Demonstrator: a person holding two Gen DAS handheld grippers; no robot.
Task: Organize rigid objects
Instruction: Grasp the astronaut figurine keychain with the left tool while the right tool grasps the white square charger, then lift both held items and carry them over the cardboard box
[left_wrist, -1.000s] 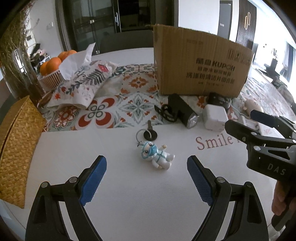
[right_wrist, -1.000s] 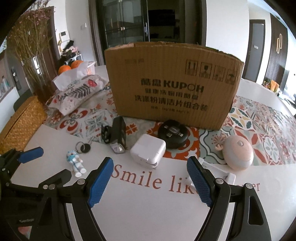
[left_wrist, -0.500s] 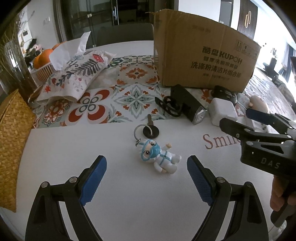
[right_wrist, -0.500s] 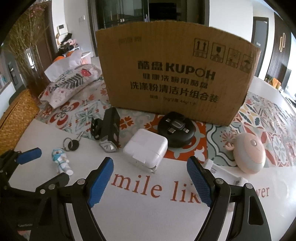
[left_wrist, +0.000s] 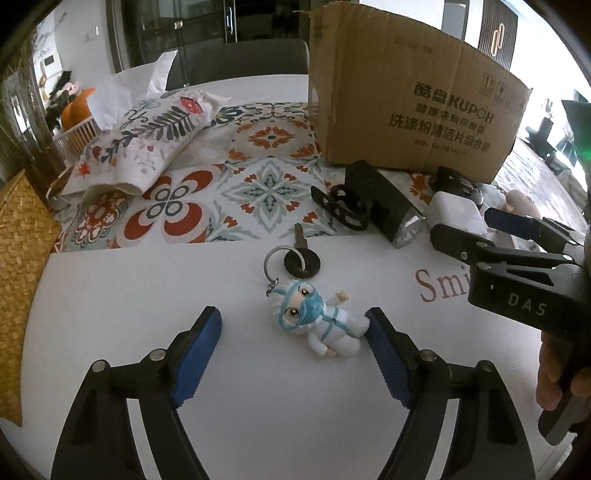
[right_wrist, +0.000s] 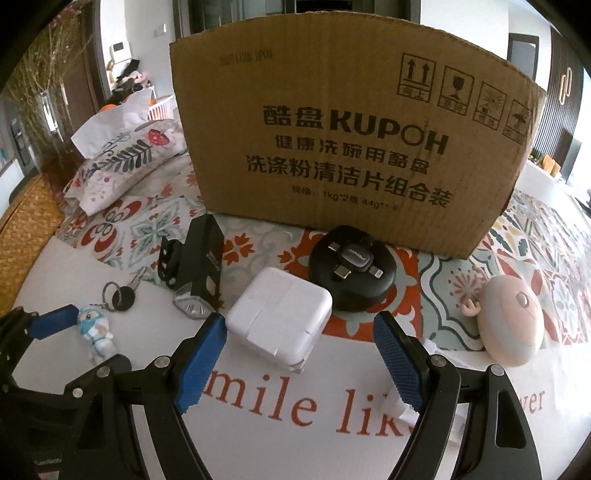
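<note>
Both claws now sit lower and closer to their targets than a second ago, and the things on the bench (left_wrist: 110, 295) loom larger in each view. The left claw (left_wrist: 293, 328) has just been closing: its blue pads stand nearer together than before, with the doll keychain (left_wrist: 317, 325) between them. The right-hand pad (left_wrist: 380, 339) appears to touch the doll's side, while the other pad is clear of it, so nothing is pinched yet. The right claw (right_wrist: 299, 350) remains spread about as wide as before and has come in over the white charger (right_wrist: 280, 317). One pad lies just beside the charger's near corner and the other stands apart from it. My reading is that both hands are about to pick up, and the cardboard box (right_wrist: 351, 147) behind is the likely place for these things.

The doll is small, hard, glossy plastic, white and teal, lying on its back. A thin chain links it to a metal ring and a key with a round black head (left_wrist: 301, 258). The charger is a smooth white block with rounded corners, slippery-looking. Behind it are a black, boxy bike light (right_wrist: 201, 266) with a clear lens, a round black puck of cable plugs (right_wrist: 351, 273), and a pale pink egg-shaped gadget (right_wrist: 511, 325). The box is matt corrugated card with printed lettering. The bench is smooth white at the front and covered by a patterned cloth farther back.
</note>
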